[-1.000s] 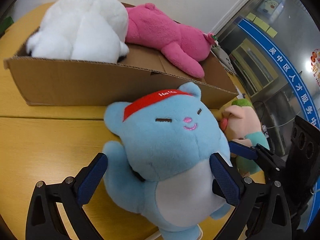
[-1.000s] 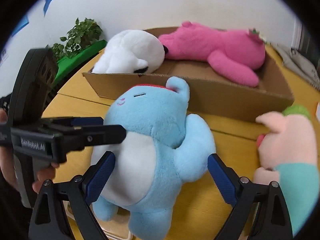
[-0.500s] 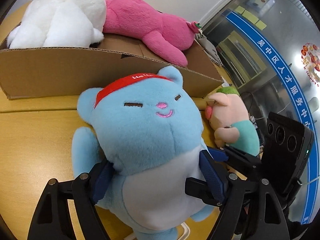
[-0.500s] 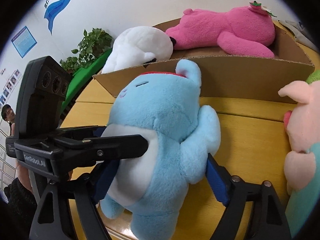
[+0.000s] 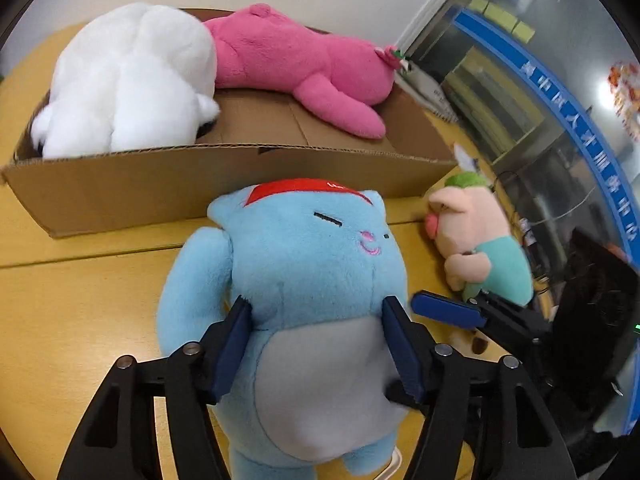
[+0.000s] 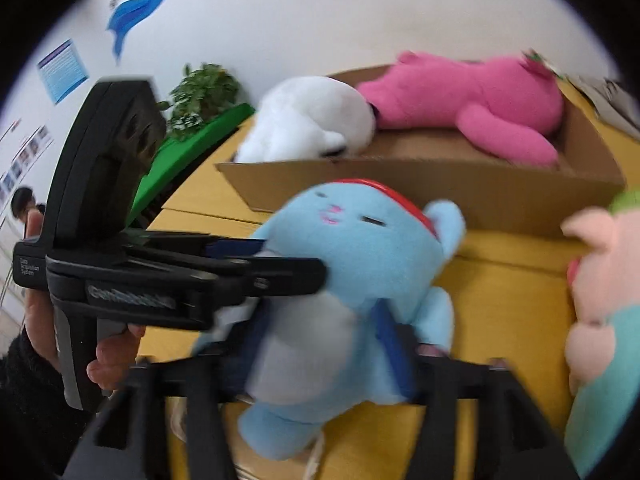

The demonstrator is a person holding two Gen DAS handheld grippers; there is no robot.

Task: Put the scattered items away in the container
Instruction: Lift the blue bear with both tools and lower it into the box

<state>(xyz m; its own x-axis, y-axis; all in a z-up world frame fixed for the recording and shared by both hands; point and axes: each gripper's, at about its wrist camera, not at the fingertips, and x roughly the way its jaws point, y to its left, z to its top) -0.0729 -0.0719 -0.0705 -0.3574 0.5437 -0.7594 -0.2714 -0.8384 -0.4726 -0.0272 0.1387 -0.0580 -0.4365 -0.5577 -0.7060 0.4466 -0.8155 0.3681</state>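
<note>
Left claw (image 5: 318,342): closed on the blue plush (image 5: 308,280) at its waist, the blue pads pressed into both flanks just under the head.
Right claw (image 6: 320,344): closed on the same blue plush (image 6: 352,264) lower on the body, its pads sunk into the white belly and side; this view is blurred. In the left wrist view one blue pad of the right claw (image 5: 448,312) is seen beside the plush.
Blue plush: upright with a red headband, gripped by both claws in front of the box; whether its feet touch the worktop (image 5: 80,300) cannot be told.
Cardboard box (image 5: 200,184): set on the yellow worktop behind the blue plush, its front wall near the plush's head.
Box contents: a white plush (image 5: 128,80) at the left end, a pink plush (image 5: 304,64) lying along the back, the two touching.
Pig plush (image 5: 480,240): on the worktop to the right of the blue plush, outside the box, near its right corner.
Background: a green plant (image 6: 200,92) is seen by the wall.
</note>
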